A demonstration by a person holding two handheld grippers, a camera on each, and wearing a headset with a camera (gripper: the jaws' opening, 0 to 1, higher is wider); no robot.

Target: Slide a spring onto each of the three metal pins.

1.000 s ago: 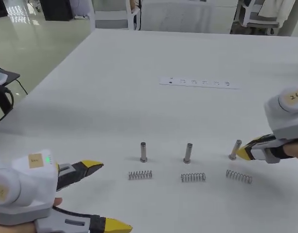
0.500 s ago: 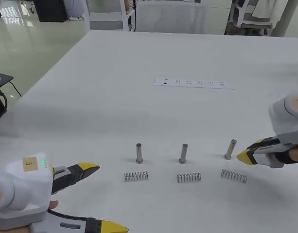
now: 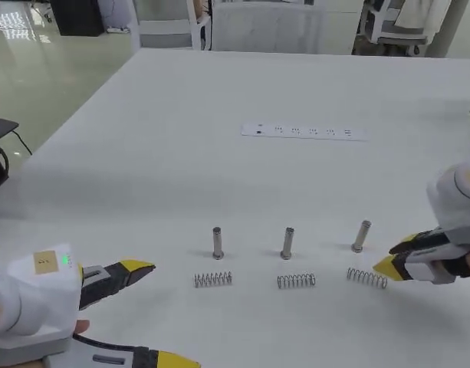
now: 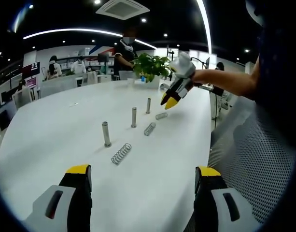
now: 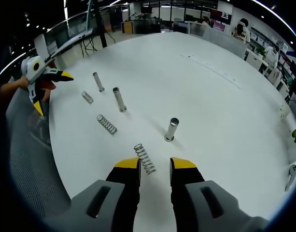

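Note:
Three upright metal pins (image 3: 217, 242) (image 3: 287, 242) (image 3: 360, 236) stand in a row on the white table (image 3: 219, 138). One spring lies flat in front of each: left spring (image 3: 212, 280), middle spring (image 3: 296, 281), right spring (image 3: 366, 277). My right gripper (image 3: 394, 257) hovers at the right spring's outer end, open with a narrow gap. In the right gripper view that spring (image 5: 145, 158) lies just ahead of the right gripper (image 5: 155, 164), near end between the tips, untouched, the nearest pin (image 5: 171, 129) beyond. My left gripper (image 3: 158, 314) is wide open and holds nothing, left of the row; its own view shows the left gripper (image 4: 143, 170) facing the nearest spring (image 4: 121, 153).
A white power strip (image 3: 304, 132) lies flat farther back on the table. Chairs (image 3: 169, 19) stand beyond the far edge. A potted plant (image 4: 150, 65) sits at the table's end in the left gripper view, with people standing behind it.
My right gripper has dropped from beside the right pin down to the right spring's end. The left gripper has barely moved. The head camera has shifted a little.

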